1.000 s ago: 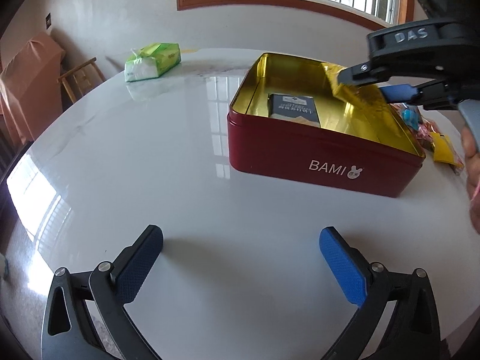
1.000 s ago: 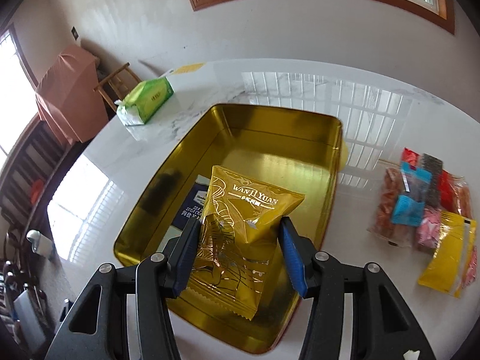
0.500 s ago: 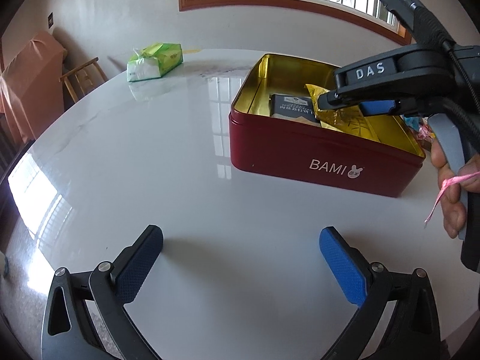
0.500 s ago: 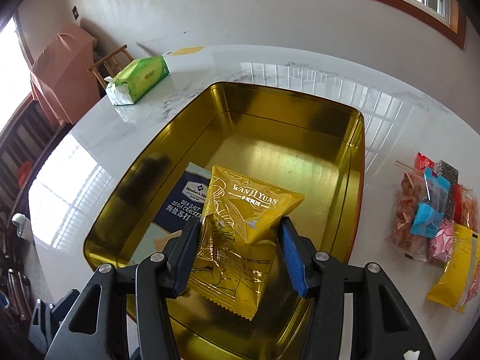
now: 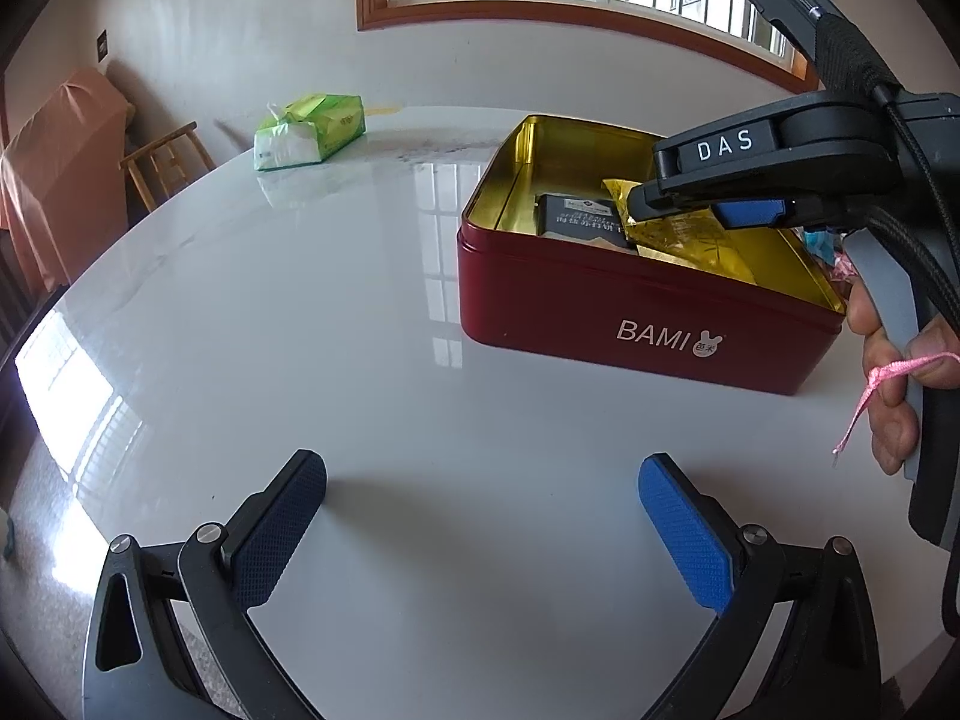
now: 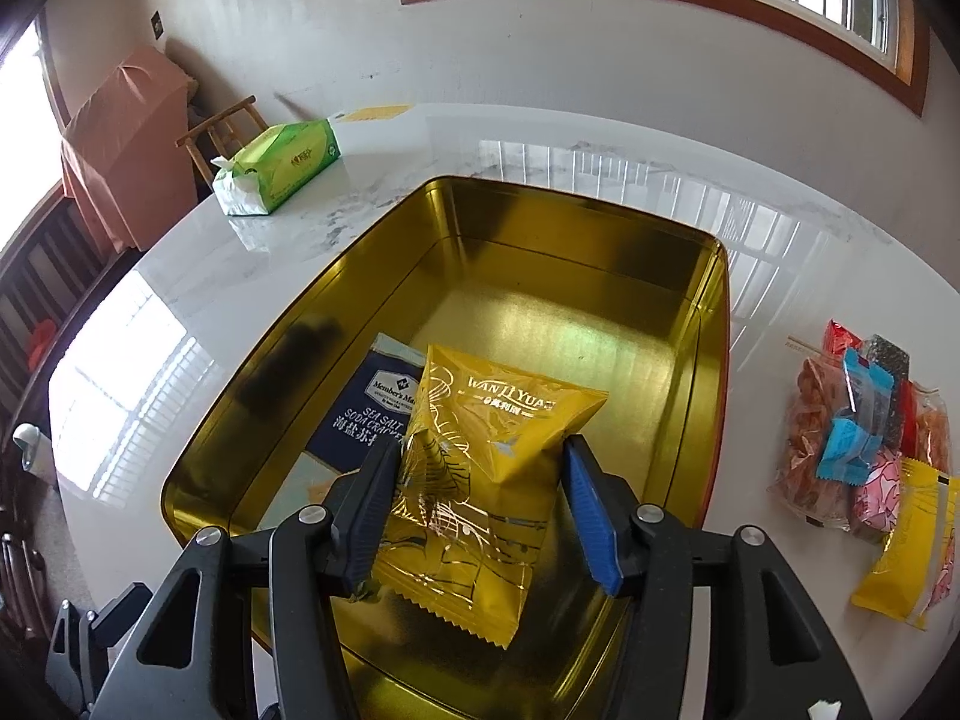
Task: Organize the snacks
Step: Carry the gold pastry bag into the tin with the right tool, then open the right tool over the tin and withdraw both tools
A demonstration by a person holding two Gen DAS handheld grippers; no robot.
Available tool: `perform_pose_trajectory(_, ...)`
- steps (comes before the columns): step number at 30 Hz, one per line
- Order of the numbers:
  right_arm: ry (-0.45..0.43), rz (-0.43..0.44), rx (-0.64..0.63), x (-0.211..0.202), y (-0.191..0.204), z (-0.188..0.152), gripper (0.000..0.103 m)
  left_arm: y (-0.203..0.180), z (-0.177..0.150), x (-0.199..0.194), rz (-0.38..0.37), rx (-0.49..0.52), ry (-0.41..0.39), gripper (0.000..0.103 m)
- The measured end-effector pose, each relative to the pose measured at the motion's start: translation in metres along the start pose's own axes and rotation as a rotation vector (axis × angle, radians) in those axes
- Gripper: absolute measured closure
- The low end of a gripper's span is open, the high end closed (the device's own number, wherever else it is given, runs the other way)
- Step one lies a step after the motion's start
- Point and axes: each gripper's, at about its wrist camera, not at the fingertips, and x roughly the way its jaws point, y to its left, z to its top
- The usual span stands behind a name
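Note:
A red BAMI tin (image 5: 600,312) with a gold inside (image 6: 714,312) stands open on the white table. A dark blue cracker pack (image 6: 366,414) lies flat in it. My right gripper (image 6: 480,450) hangs over the tin's near end with a yellow snack packet (image 6: 480,414) between its pads. Its jaws are opening, and both pads still touch the packet. In the left wrist view the right gripper (image 5: 708,210) and the packet (image 5: 690,240) show just above the tin's rim. My left gripper (image 5: 483,510) stands open over bare table in front of the tin, holding nothing.
Several loose snack packs (image 6: 864,450) lie in a heap on the table right of the tin. A green tissue pack (image 5: 309,132) sits at the far left edge. A wooden chair (image 5: 162,162) stands beyond the table. A hand (image 5: 894,360) holds the right gripper's handle.
The right gripper has come down and forward over the tin with the yellow packet, which now spreads wider between the pads. The left gripper has stayed where it was.

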Motion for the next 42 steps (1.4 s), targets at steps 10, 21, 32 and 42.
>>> perform_pose_trajectory(10,-0.125,0.009,0.047,-0.034,-0.012,-0.003,0.050,0.000,0.003,0.002,-0.018,0.025,-0.009,0.000)
perform_pose_trajectory(21,-0.252,-0.135,0.160,-0.098,-0.091,-0.052,0.050,0.000,-0.001,0.001,-0.023,0.032,-0.050,0.000)
perform_pose_trajectory(32,-0.195,-0.375,0.306,-0.124,-0.202,-0.124,0.050,0.001,-0.001,-0.002,0.011,0.021,-0.032,0.000)
perform_pose_trajectory(42,-0.161,-0.428,0.426,-0.130,-0.258,-0.152,0.050,-0.034,0.023,-0.051,-0.069,0.172,-0.067,0.000)
